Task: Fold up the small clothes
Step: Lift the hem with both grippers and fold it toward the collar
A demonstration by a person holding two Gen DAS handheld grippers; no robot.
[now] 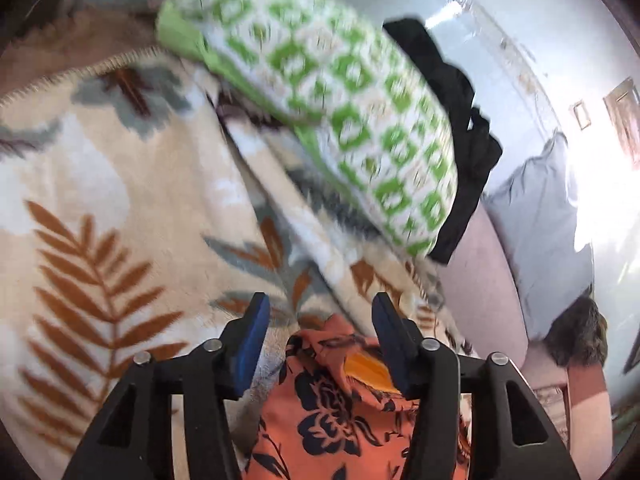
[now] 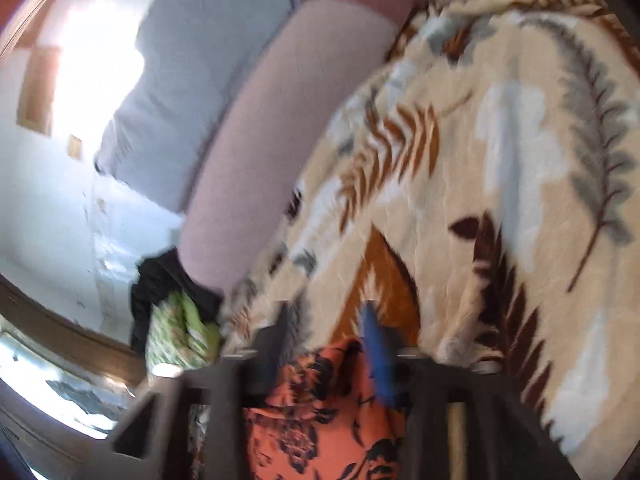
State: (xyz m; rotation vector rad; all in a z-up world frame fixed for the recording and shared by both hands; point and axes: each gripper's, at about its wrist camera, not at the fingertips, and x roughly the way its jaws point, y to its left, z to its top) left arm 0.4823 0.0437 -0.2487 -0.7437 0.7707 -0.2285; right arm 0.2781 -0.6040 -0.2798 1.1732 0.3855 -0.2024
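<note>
The orange garment with a dark floral print [image 1: 340,412] runs off the bottom edge in both wrist views, so its full shape cannot be told. The right wrist view is smeared with motion blur: the right gripper [image 2: 332,332] shows only as dark streaks. The black cloth [image 1: 452,120] lies mostly hidden behind the green-and-white patterned cushion [image 1: 320,92].

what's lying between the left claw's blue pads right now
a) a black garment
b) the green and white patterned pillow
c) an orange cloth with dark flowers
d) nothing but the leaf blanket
c: in the left wrist view the orange floral cloth sits between the open pads of the left claw, while the green and white pillow lies farther off on the leaf blanket.
</note>
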